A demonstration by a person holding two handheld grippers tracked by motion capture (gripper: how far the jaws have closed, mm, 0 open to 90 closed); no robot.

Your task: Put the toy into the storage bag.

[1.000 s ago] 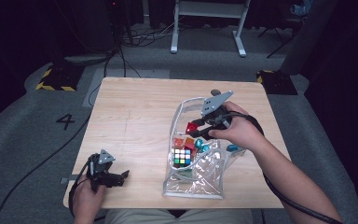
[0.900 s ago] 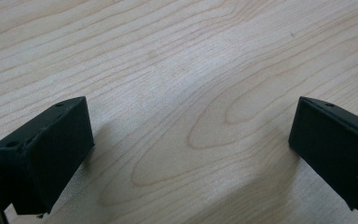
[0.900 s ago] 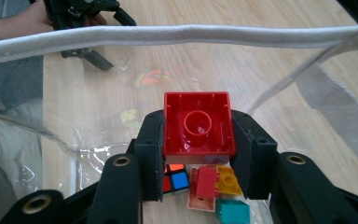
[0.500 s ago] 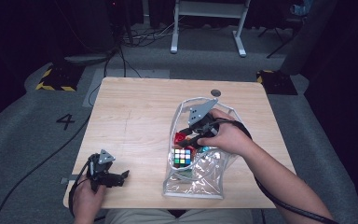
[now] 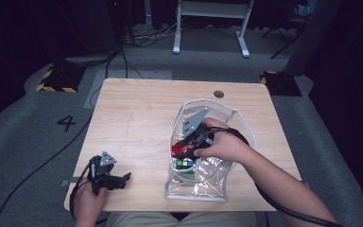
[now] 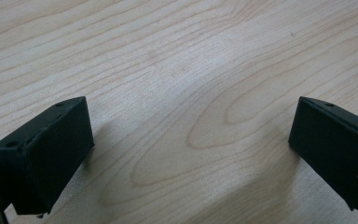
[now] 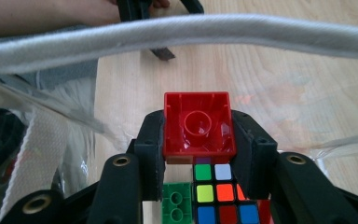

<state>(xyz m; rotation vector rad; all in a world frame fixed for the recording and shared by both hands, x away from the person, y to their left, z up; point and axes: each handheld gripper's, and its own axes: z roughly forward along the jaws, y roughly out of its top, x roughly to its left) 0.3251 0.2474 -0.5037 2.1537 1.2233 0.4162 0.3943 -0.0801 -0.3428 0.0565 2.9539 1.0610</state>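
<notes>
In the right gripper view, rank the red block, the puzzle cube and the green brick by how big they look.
1. Red block, held between the right gripper fingers; nearness inflates it.
2. Puzzle cube, partly hidden, so unsure against the block.
3. Green brick, smallest.

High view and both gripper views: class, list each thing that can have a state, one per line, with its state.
Clear zip bag: open, lying on the table.
Red building block: clamped between the jaws, hollow underside facing the camera.
Right gripper: shut on the block, inside the bag.
Left gripper: open, empty, over bare wood.
Puzzle cube: scrambled, in the bag.
Green block: loose in the bag.
</notes>
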